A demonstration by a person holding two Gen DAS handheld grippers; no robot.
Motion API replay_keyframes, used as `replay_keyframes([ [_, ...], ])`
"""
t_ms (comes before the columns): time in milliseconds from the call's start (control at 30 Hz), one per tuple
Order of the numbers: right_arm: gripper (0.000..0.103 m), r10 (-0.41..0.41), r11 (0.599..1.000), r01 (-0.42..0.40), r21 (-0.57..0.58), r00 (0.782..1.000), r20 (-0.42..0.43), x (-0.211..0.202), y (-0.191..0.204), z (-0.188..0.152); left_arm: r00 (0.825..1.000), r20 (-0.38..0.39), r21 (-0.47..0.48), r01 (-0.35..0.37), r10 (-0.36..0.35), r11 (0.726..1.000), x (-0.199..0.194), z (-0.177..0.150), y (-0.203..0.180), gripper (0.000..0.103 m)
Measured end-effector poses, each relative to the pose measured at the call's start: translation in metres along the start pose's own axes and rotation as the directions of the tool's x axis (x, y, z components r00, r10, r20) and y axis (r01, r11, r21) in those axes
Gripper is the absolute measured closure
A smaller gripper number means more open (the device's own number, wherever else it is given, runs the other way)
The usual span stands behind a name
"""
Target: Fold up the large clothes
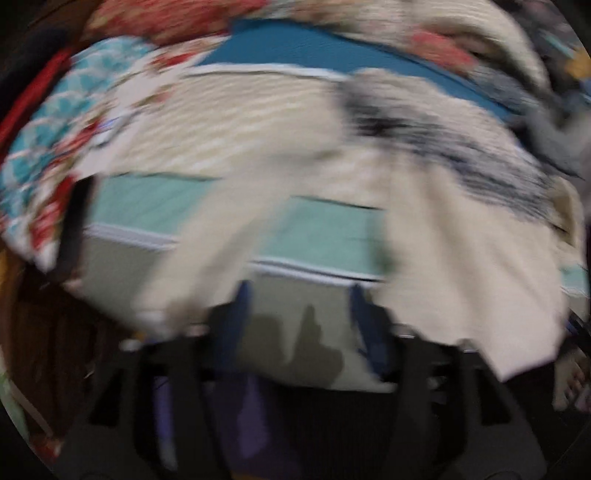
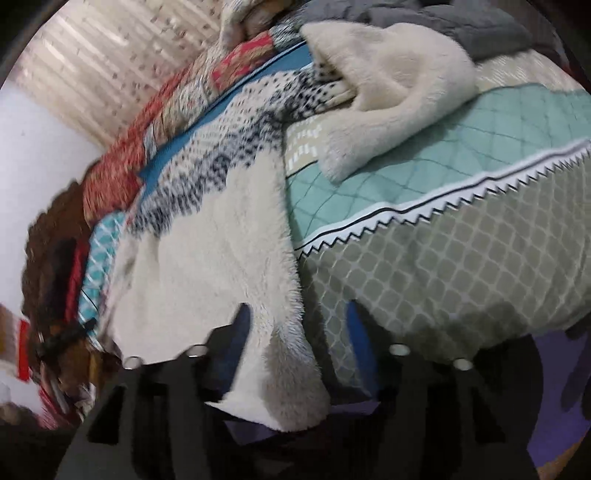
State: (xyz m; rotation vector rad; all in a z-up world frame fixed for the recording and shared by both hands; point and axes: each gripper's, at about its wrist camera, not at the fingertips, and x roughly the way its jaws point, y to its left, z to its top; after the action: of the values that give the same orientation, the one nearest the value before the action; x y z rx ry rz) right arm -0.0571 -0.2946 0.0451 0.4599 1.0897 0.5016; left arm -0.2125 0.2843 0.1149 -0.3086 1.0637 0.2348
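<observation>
The left wrist view is heavily blurred. In it the left hand-held gripper [image 1: 299, 295] has its blue-padded fingers [image 1: 236, 314] spread wide with only the bedspread showing between them; nothing appears gripped. The cream fleece garment [image 1: 258, 147] lies across the bed [image 1: 325, 229], a sleeve-like part trailing down toward the left finger and a broad flap hanging over the edge at the right. Only this view shows what seems to be a bare foot [image 1: 570, 380] at the lower right, though blur makes that uncertain.

The right wrist view is sharp. It shows the garment's [image 2: 207, 251] black dotted pattern band, a folded cream part lying further up on the teal quilted section, and the bed cover's [image 2: 461, 258] white zigzag stripe. The right hand-held gripper [image 2: 295, 314] stands wide open; the garment's fluffy hem drapes over the bed edge between its fingers [image 2: 240, 325], lying against the left one but not pinched. A grey cloth [image 2: 461, 22] sits beyond.
</observation>
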Motion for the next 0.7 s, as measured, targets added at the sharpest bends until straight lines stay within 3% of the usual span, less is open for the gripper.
replay_keyframes([
  [67,0.031,0.028,0.999,-0.029,0.017,1.0,0.008,-0.003,-0.002,-0.001,0.998,-0.028,0.042,0.057,-0.056,0.997,0.015,-0.003,-0.025,0.029],
  [133,0.031,0.049,0.999,-0.049,0.01,0.998,-0.034,0.004,-0.001,-0.003,0.995,-0.09,0.066,0.038,-0.032,0.997,0.038,-0.004,-0.042,0.029],
  [167,0.031,0.06,0.998,-0.061,-0.004,0.996,-0.071,0.01,0.001,-0.005,0.992,-0.121,0.077,0.033,-0.024,0.996,0.05,-0.006,-0.047,0.035],
  [200,0.036,0.069,0.997,-0.072,-0.025,0.993,-0.1,0.014,0.0,-0.007,0.989,-0.144,0.086,0.038,-0.025,0.996,0.059,-0.009,-0.049,0.065],
  [233,0.051,0.065,0.995,-0.074,-0.064,0.99,-0.125,0.019,0.005,-0.01,0.982,-0.188,0.092,0.046,-0.028,0.995,0.068,-0.012,-0.052,0.081],
  [267,0.087,0.043,0.993,-0.056,-0.102,0.991,-0.129,0.021,0.01,-0.012,0.977,-0.211,0.089,0.044,-0.025,0.995,0.072,-0.015,-0.052,0.095],
  [300,0.087,-0.011,0.989,-0.007,-0.149,0.992,-0.125,0.022,0.015,-0.013,0.978,-0.208,0.084,0.036,-0.018,0.996,0.067,-0.019,-0.05,0.096],
  [433,0.087,-0.043,0.986,0.037,-0.163,0.998,-0.035,-0.009,0.011,0.002,0.985,-0.168,0.14,0.061,-0.037,0.988,0.015,-0.04,-0.05,0.096],
  [500,0.087,-0.05,0.978,0.038,-0.206,0.997,-0.057,-0.012,0.009,0.006,0.982,-0.182,0.143,0.074,-0.047,0.987,0.004,-0.053,-0.05,0.095],
  [567,0.086,-0.06,0.974,0.032,-0.226,0.991,-0.117,0.0,0.008,0.004,0.979,-0.203,0.151,0.027,0.005,0.988,0.01,-0.069,-0.049,0.088],
  [600,0.085,-0.062,0.977,0.03,-0.211,0.987,-0.149,0.01,0.002,0.002,0.975,-0.22,0.153,0.008,0.026,0.988,0.017,-0.072,-0.052,0.082],
  [700,0.08,0.0,0.998,-0.009,-0.065,0.989,-0.149,0.02,-0.018,0.002,0.959,-0.277,0.089,-0.029,0.053,0.996,0.025,-0.083,-0.035,0.082],
])
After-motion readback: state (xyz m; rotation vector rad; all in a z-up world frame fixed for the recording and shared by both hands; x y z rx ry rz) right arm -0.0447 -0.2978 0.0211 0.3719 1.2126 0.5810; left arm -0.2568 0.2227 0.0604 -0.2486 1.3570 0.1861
